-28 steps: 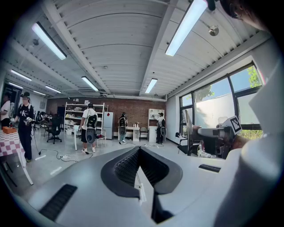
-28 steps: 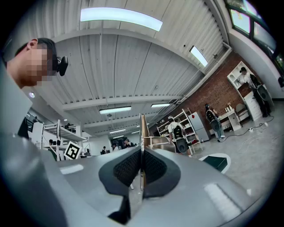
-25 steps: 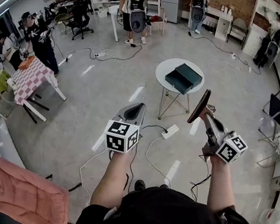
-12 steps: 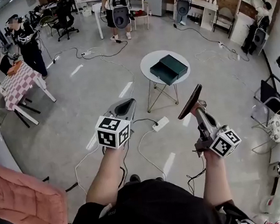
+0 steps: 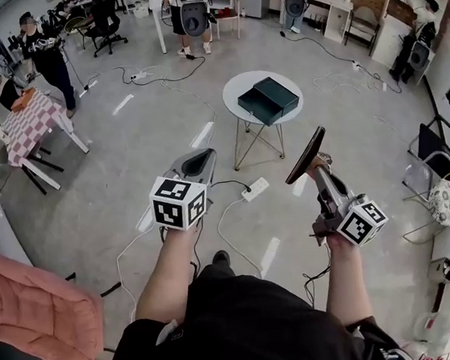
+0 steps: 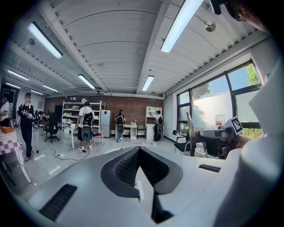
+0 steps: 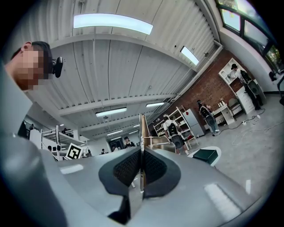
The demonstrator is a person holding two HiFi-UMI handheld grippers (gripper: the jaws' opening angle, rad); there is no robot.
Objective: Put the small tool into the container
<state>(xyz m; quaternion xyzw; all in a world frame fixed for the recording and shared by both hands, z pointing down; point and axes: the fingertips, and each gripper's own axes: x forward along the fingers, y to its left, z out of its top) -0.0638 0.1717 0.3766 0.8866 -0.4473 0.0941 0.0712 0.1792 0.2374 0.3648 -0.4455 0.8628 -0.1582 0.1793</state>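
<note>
A dark green box-shaped container [image 5: 268, 100] lies on a small round white table [image 5: 234, 93] ahead of me, also seen far off as the container [image 7: 205, 155] in the right gripper view. My right gripper [image 5: 318, 166] is shut on a thin flat dark tool [image 5: 305, 155], which sticks up edge-on as the tool [image 7: 142, 131] between the jaws of that right gripper [image 7: 141, 166]. My left gripper [image 5: 198, 160] is held in the air to the left, and the left gripper [image 6: 139, 162] is shut with nothing in it. Both hang well short of the table.
A white power strip [image 5: 255, 189] and cables lie on the floor between me and the table. A checkered table [image 5: 29, 125] stands at the left, a pink cushion [image 5: 41, 305] at the near left, a chair [image 5: 440, 151] at the right. People stand at the back.
The round table with the box has drifted up and left in the head view. Both grippers keep about the same pose, and the tool stays in the right one.
</note>
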